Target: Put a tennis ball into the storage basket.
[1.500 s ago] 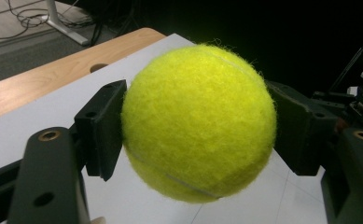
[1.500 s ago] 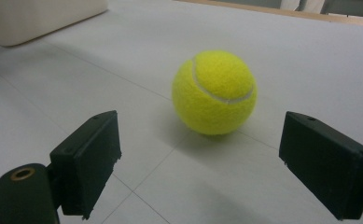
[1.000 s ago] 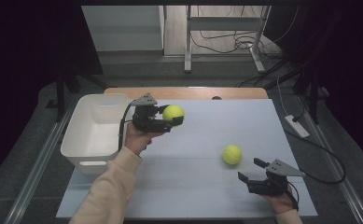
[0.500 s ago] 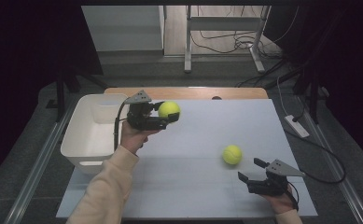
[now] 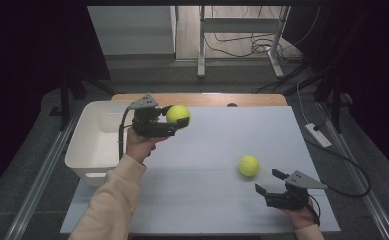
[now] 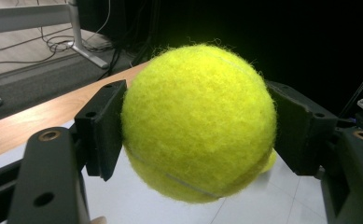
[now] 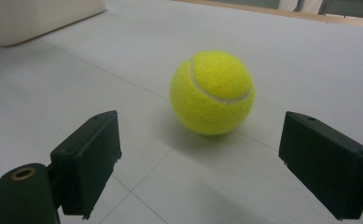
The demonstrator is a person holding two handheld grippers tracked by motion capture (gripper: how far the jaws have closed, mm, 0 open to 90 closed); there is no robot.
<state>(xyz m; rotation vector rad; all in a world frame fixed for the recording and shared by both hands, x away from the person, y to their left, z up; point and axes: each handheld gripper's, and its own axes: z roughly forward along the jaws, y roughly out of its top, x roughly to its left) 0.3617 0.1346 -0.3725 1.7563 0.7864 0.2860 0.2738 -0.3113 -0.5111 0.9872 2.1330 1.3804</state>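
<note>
The held tennis ball (image 5: 177,114) is clamped between the closed jaws of the left gripper (image 5: 176,121), raised above the worktop (image 5: 217,200). Compared with a second ago, it has been carried slightly farther from the person and nearer the white bin (image 5: 89,145), which lies just beside the gripper. The second tennis ball (image 5: 248,165) is seen unmoved on the worktop, just ahead of the right gripper (image 5: 268,182), whose jaws are spread wide and hold nothing. Nothing is seen between that gripper and the ball.
</note>
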